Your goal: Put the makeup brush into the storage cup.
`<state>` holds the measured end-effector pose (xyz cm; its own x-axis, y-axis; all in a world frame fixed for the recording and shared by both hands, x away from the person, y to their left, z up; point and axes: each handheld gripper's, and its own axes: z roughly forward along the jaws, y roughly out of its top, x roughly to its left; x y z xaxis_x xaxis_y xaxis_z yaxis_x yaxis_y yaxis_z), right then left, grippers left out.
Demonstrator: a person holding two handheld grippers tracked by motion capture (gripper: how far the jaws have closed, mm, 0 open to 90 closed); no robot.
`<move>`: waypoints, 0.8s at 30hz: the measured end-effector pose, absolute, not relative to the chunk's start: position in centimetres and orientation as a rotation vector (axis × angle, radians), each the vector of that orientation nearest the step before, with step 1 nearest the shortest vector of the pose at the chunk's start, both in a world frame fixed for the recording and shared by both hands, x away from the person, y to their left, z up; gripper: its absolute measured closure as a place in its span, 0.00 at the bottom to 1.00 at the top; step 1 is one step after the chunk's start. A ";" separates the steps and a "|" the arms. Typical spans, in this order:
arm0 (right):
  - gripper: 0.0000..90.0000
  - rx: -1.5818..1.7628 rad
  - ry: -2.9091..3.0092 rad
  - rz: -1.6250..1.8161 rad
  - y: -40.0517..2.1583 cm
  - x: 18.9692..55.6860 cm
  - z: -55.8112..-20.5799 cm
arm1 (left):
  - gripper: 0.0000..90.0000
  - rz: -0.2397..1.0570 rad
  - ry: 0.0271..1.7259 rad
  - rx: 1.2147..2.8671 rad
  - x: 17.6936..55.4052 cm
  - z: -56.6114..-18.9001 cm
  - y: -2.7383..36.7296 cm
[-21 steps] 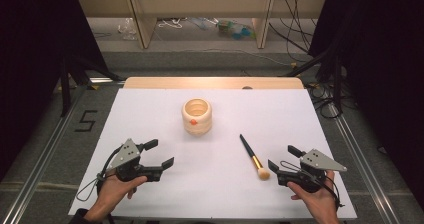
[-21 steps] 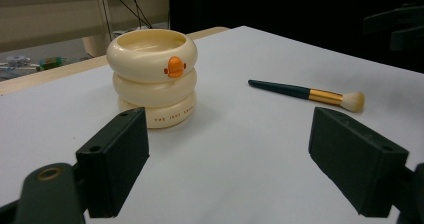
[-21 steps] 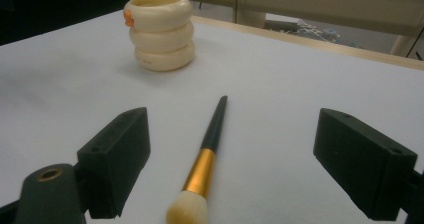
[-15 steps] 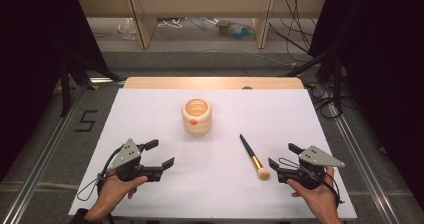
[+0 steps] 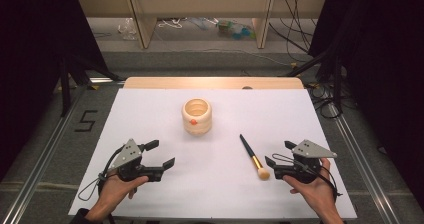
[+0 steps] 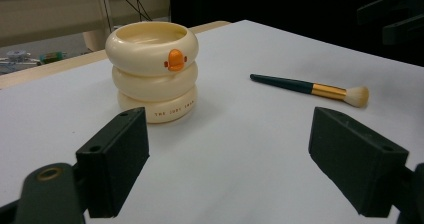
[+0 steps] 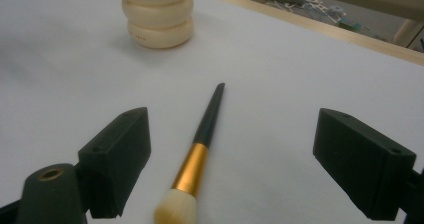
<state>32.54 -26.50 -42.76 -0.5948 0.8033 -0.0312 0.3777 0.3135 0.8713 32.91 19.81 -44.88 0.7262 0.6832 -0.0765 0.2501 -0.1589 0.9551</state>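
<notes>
A cream ringed cup (image 5: 196, 116) with an orange spot stands upright at the middle of the white table. A dark-handled makeup brush (image 5: 252, 156) with a gold ferrule lies to its right, bristles toward the person. My right gripper (image 5: 279, 153) sits just right of the bristles, open and holding nothing. In the right gripper view the brush (image 7: 202, 139) lies on the table ahead of and between the wide jaws of my right gripper (image 7: 245, 159), untouched, with the cup (image 7: 157, 14) beyond. My left gripper (image 5: 163, 153) rests open at the front left. From the left gripper (image 6: 240, 159), the cup (image 6: 152, 69) and brush (image 6: 310, 87) lie ahead.
The white sheet (image 5: 150, 114) covers the table, with a wooden strip (image 5: 215, 82) along its far edge. Beyond it are shelf legs, cables and clutter on the floor. Metal rails run along both sides.
My right gripper has shifted a little up and left in the high view, closer to the brush's bristle end. The left gripper, the cup and the brush have stayed put.
</notes>
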 end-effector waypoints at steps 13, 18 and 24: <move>0.20 1.018 2.279 1.080 -24.1 34.7 -41.9 | 0.18 0.443 0.739 1.737 33.0 -44.9 19.7; 0.21 1.012 2.341 1.020 -23.2 35.6 -41.8 | 0.18 0.441 0.738 1.737 32.9 -44.9 19.6; 0.21 1.017 2.378 0.991 -22.5 36.5 -41.7 | 0.18 0.453 0.735 1.741 32.9 -44.9 19.8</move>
